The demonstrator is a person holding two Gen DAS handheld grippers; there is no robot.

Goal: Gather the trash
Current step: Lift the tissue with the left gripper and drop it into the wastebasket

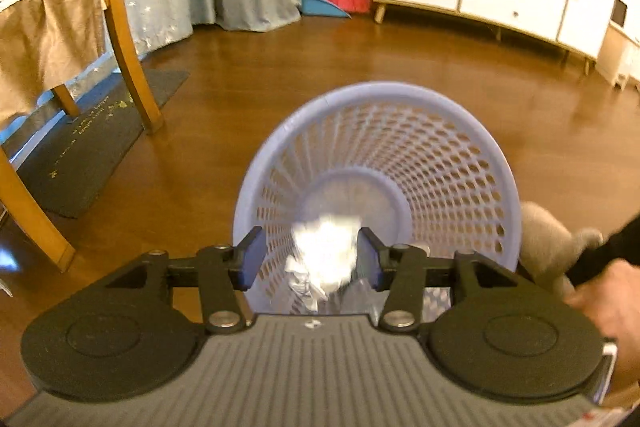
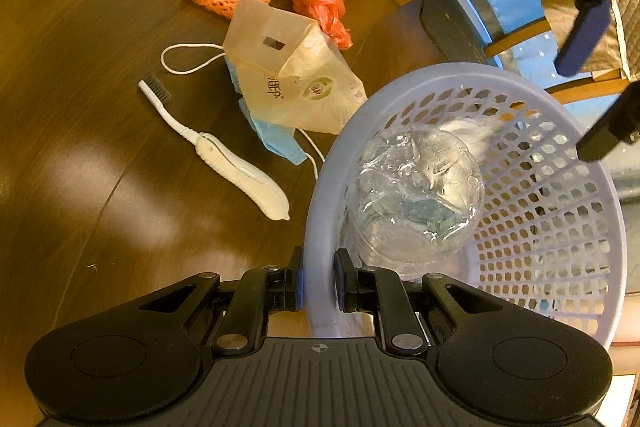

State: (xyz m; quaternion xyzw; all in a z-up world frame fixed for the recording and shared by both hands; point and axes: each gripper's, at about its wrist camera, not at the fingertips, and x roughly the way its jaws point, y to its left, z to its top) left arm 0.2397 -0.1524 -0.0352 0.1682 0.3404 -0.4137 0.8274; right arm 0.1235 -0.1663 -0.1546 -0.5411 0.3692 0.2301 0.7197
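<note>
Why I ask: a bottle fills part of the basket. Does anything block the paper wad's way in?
Nothing visible does: the paper wad sits inside the open left claw, over the basket, whose mouth is clear.

My left wrist view looks steeply down into the lavender perforated plastic basket (image 1: 400,131) from above; my right wrist view sits close at its rim (image 2: 320,211), facing the brown wooden table (image 2: 80,107).
</note>
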